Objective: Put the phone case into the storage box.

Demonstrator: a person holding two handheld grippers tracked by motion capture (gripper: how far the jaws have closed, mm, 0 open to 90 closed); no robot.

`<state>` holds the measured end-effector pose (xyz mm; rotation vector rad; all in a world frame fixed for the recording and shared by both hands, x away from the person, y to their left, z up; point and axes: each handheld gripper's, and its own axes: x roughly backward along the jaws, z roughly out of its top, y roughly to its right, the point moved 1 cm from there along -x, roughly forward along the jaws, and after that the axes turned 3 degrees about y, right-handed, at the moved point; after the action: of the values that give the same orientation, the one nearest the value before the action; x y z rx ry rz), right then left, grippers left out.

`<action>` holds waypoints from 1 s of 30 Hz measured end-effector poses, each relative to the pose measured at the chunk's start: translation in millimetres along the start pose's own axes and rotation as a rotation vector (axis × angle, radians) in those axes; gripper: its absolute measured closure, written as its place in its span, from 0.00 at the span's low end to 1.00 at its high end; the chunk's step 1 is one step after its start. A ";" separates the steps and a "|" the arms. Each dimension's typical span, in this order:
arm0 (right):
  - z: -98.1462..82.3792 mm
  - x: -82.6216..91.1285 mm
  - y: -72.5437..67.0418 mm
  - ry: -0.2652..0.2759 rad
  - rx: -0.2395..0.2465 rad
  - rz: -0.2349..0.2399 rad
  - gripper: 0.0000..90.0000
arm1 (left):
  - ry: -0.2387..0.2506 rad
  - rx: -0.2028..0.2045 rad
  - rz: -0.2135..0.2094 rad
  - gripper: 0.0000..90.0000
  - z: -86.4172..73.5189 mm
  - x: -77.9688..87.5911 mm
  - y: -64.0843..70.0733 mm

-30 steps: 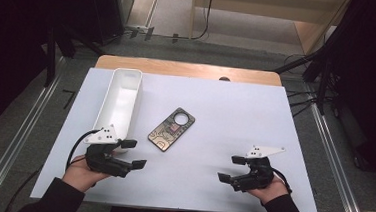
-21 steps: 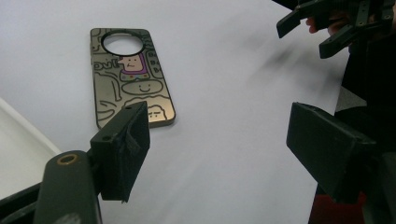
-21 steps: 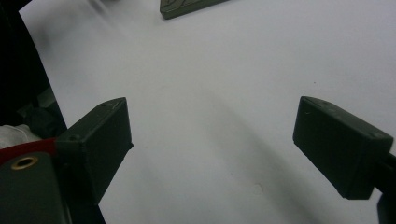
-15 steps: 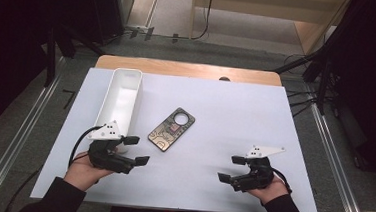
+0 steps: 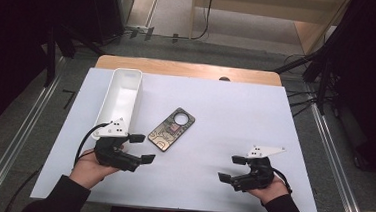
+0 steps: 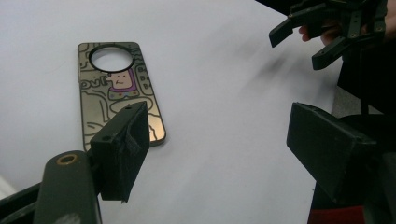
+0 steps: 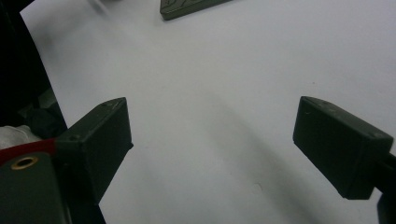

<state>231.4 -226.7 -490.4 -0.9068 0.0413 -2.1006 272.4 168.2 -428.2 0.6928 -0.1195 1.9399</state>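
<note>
white tray [image 5: 121, 94] – nothing inside, just beyond left tool [image 5: 142, 148] | phone case [image 5: 171, 129] – flat on tabletop [image 5: 235, 114], outside tray, just ahead of left tool | left tool released | right tool [image 5: 231, 168] released, well apart from case

White tray [image 5: 122, 92] lies on the white table [image 5: 236, 109] — left side.

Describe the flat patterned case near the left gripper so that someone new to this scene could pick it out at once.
Start at the white sheet covering the table, then find the long white plastic tray standing at its left. Just right of that tray's near end lies a flat, glossy phone case, off to one side of the left gripper. It alone has cartoon print and a round cut-out hole.
</note>
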 end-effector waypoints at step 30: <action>-0.6 1.7 1.0 0.000 -0.002 0.006 0.12 | -0.005 -0.003 0.005 0.19 21.8 -33.4 -0.2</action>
<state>231.1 -228.7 -490.1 -0.9069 0.0458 -2.0958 291.9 133.4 -427.4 0.6957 -0.1272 1.9426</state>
